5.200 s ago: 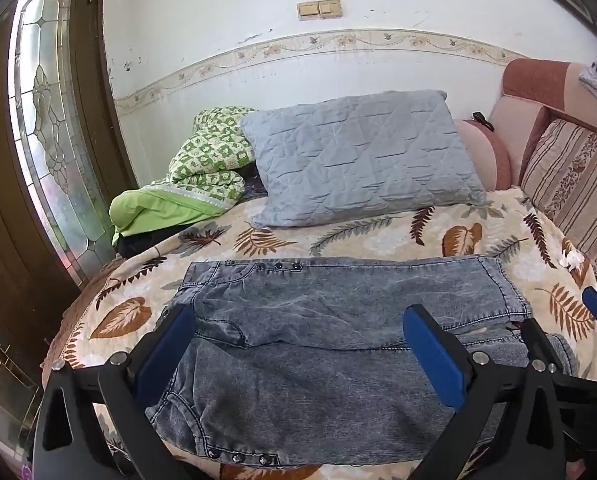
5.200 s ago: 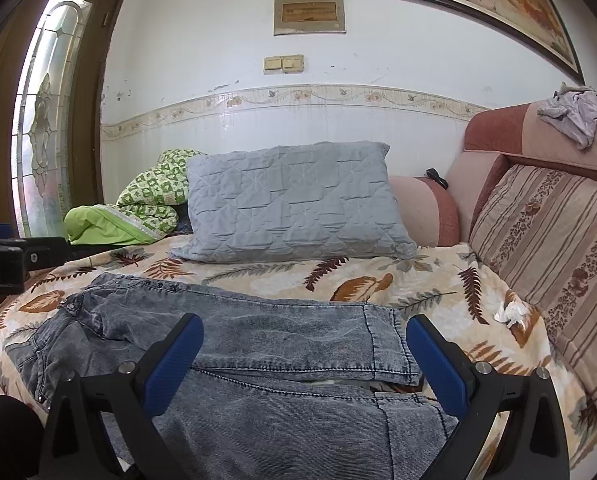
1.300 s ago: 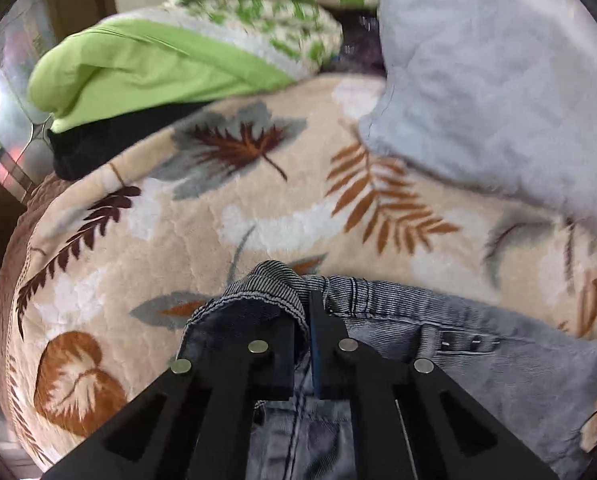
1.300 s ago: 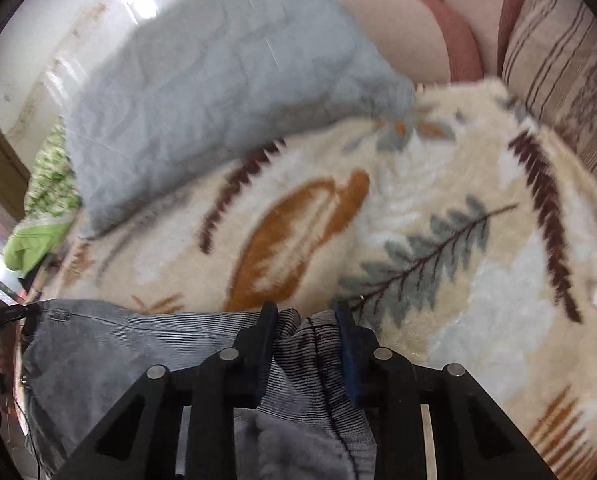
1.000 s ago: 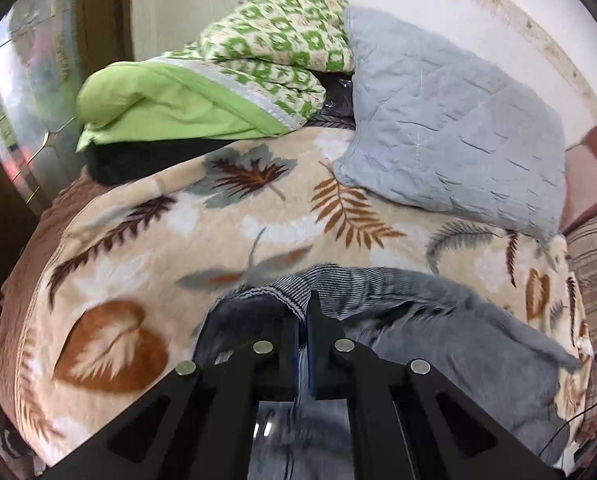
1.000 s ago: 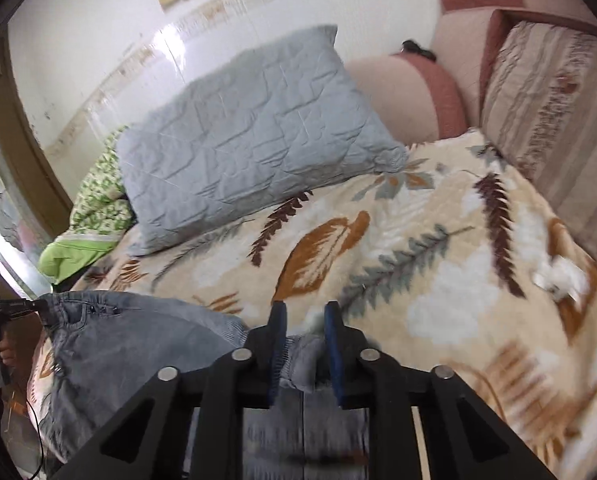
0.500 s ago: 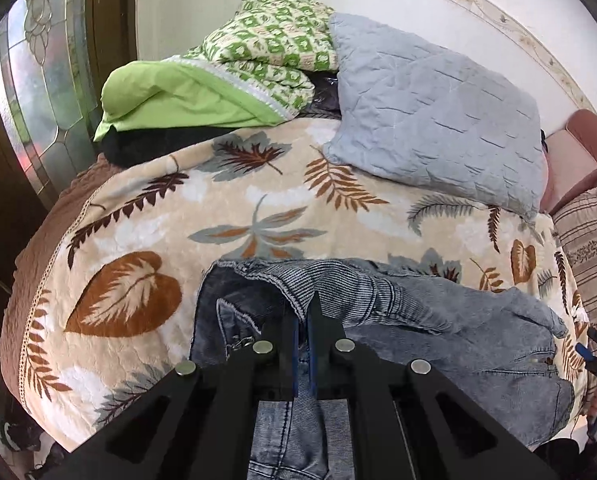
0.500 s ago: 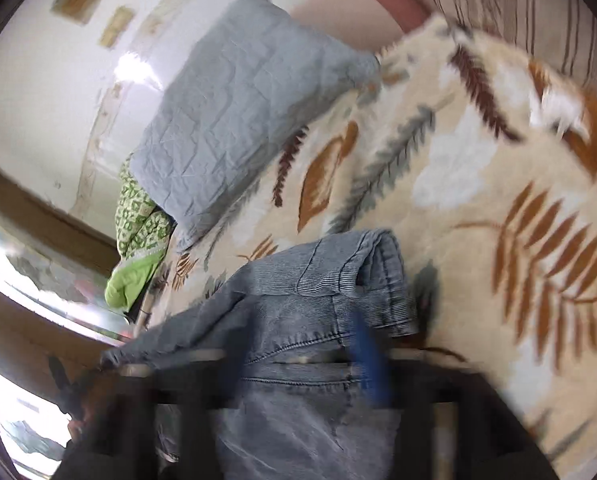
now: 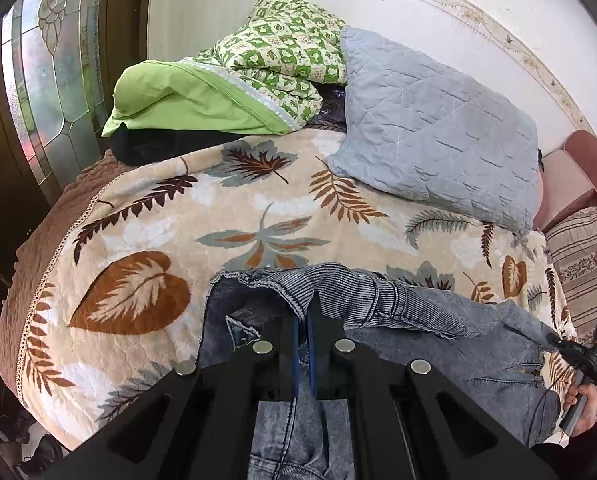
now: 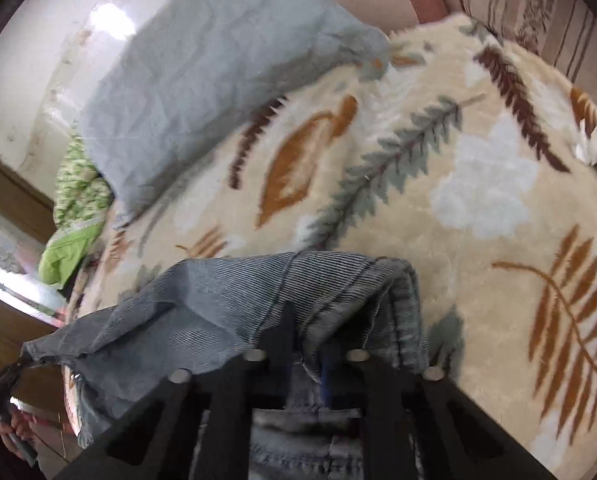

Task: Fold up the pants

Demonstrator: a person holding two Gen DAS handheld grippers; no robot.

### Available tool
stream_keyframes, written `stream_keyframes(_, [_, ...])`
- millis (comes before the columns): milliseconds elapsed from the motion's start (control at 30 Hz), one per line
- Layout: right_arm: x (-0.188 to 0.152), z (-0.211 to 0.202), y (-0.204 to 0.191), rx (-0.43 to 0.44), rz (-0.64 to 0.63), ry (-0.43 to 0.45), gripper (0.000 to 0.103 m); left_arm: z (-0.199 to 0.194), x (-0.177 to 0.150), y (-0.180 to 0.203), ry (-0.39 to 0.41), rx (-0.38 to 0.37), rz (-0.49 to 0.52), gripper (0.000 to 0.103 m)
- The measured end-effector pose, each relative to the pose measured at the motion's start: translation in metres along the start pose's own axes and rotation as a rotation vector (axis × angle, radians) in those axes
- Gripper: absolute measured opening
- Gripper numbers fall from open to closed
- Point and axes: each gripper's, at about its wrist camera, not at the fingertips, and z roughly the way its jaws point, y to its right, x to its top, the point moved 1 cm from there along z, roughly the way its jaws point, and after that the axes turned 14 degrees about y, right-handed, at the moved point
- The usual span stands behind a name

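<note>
Grey-blue denim pants (image 9: 438, 320) lie across the near part of a leaf-patterned bed cover (image 9: 218, 216). My left gripper (image 9: 303, 314) is shut on the far edge of the pants at the waist end and holds it folded back toward me. My right gripper (image 10: 307, 328) is shut on the far edge at the leg end (image 10: 338, 280), lifted and pulled over the near layer. The right gripper also shows at the far right of the left wrist view (image 9: 590, 360).
A grey quilted pillow (image 9: 438, 128) and a green blanket pile (image 9: 234, 84) lie at the back of the bed. A striped cushion (image 9: 586, 256) and pink headboard stand at right. A wooden door with stained glass (image 9: 46, 80) is at left.
Both grippers closed on the far edge of the flat pants, then lifted and drew it back toward the near edge, folding the pants lengthwise.
</note>
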Motion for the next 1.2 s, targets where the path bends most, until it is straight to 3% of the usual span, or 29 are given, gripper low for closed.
stream_keyframes(233, [-0.010, -0.106, 0.003, 0.034, -0.037, 0.124, 0.006, -0.036, -0.008, -0.022, 0.038, -0.010, -0.010, 0.003])
stream_keyframes(333, [-0.027, -0.142, 0.004, 0.044, -0.042, 0.113, 0.006, -0.050, -0.027, -0.037, 0.028, -0.002, 0.002, 0.003])
stream_keyframes(533, [-0.083, -0.161, 0.016, 0.013, -0.096, -0.023, 0.006, -0.047, -0.088, -0.067, -0.099, 0.034, -0.012, 0.004])
stream_keyframes(667, [-0.116, -0.142, 0.023, -0.061, -0.144, -0.205, 0.010, -0.029, -0.125, -0.079, -0.204, 0.122, 0.003, 0.009])
stream_keyframes(767, [-0.117, -0.140, 0.032, -0.072, -0.097, -0.298, 0.010, -0.029, -0.133, -0.086, -0.247, 0.165, -0.005, 0.010])
stream_keyframes(833, [-0.107, -0.151, 0.036, -0.081, -0.095, -0.275, 0.010, -0.039, -0.126, -0.089, -0.226, 0.188, -0.005, 0.010])
stream_keyframes(967, [-0.077, -0.177, 0.032, -0.136, -0.145, -0.123, 0.010, -0.066, -0.099, -0.081, -0.123, 0.227, 0.021, 0.011])
stream_keyframes(1033, [-0.069, -0.178, 0.025, -0.111, -0.148, -0.074, 0.010, -0.076, -0.086, -0.061, -0.065, 0.185, 0.035, 0.012])
stream_keyframes(1133, [-0.071, -0.150, 0.004, -0.041, -0.130, -0.116, 0.010, -0.078, -0.080, -0.007, -0.032, 0.065, 0.100, 0.020])
stream_keyframes(1200, [-0.077, -0.128, -0.011, -0.047, -0.173, -0.127, 0.010, -0.073, -0.086, 0.038, -0.025, -0.018, 0.166, 0.024])
